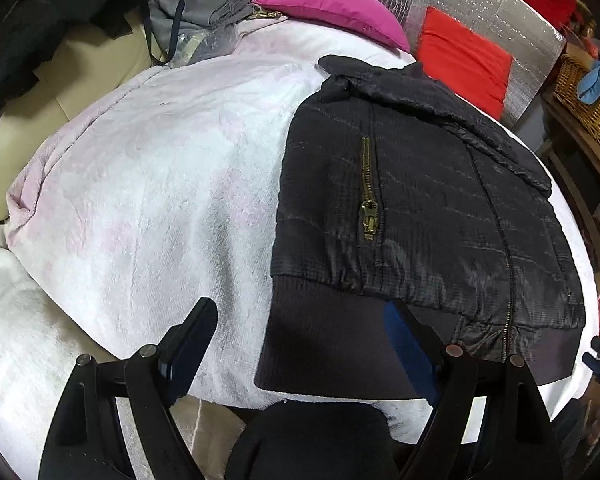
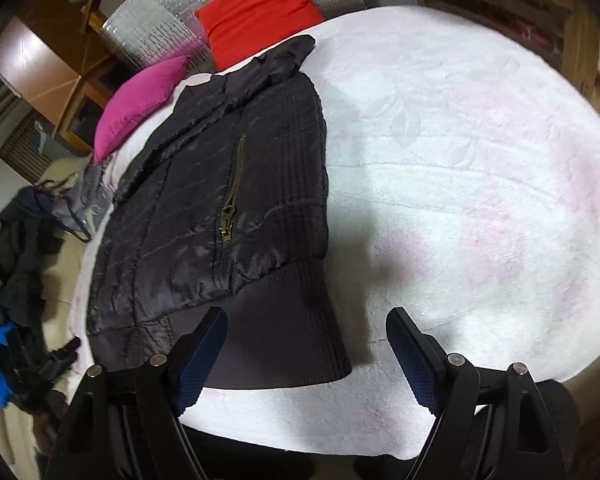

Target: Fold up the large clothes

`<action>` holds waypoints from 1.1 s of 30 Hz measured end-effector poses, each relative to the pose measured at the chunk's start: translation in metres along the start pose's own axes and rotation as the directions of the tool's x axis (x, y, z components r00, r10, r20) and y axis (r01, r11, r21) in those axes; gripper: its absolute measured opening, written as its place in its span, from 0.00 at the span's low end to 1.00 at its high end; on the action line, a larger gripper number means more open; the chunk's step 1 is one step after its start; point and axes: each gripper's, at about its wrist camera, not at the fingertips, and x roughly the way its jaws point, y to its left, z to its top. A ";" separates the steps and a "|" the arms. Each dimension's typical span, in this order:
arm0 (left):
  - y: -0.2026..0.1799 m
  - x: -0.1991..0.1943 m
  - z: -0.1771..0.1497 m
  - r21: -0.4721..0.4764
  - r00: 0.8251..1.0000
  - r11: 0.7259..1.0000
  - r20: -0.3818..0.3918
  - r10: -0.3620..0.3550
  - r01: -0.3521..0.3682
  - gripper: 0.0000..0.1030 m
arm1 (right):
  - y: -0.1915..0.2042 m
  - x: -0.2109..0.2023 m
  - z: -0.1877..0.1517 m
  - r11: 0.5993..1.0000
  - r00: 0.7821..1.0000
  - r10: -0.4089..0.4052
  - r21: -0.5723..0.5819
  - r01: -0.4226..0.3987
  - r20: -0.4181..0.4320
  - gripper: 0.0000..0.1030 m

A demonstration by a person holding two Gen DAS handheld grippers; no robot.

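Fluffy white blanket (image 1: 148, 200) under quilted black jacket (image 1: 420, 200), ribbed hem; both tongs (image 1: 300, 344) (image 2: 306, 344) agape, empty.

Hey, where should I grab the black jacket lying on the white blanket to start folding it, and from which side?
Grip the black jacket by its ribbed hem band, one corner per hand-held gripper, coming from the near edge of the white blanket. The jacket lies flat with the hem toward you and the collar far away; the thick knit band probably gives the open jaws a firm edge.

Bare white blanket (image 2: 480, 184) lies open on both sides of the black jacket (image 1: 420, 208); 2 cushions, pink (image 1: 332, 4) and red (image 1: 460, 56), block the far edge.
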 end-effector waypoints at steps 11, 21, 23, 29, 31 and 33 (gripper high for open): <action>0.008 0.012 -0.001 0.004 1.000 1.000 -0.020 0.010 -0.010 0.83 | 0.002 0.021 0.002 0.999 0.998 0.044 0.015 -0.044 -0.034 0.82; 0.005 0.028 0.003 0.022 0.998 0.999 -0.052 -0.040 0.042 0.83 | 0.006 0.036 0.003 0.999 0.997 0.038 0.010 -0.037 -0.068 0.67; 0.004 0.031 0.005 0.019 0.996 0.998 -0.063 -0.066 0.067 0.68 | 0.007 0.037 0.005 0.999 0.996 0.039 0.004 -0.039 -0.077 0.63; 0.001 0.042 0.008 0.020 0.992 0.997 -0.101 -0.078 0.080 0.49 | 0.003 0.038 0.008 0.998 0.995 0.056 0.014 -0.055 -0.082 0.56; 0.000 0.043 0.008 0.025 0.993 0.996 -0.093 -0.077 0.080 0.51 | 0.001 0.042 0.008 0.998 0.994 0.068 0.021 -0.067 -0.087 0.58; -0.002 0.046 0.008 0.027 0.994 0.998 -0.095 -0.062 0.065 0.59 | 0.001 0.043 0.008 0.997 0.994 0.077 0.022 -0.075 -0.083 0.58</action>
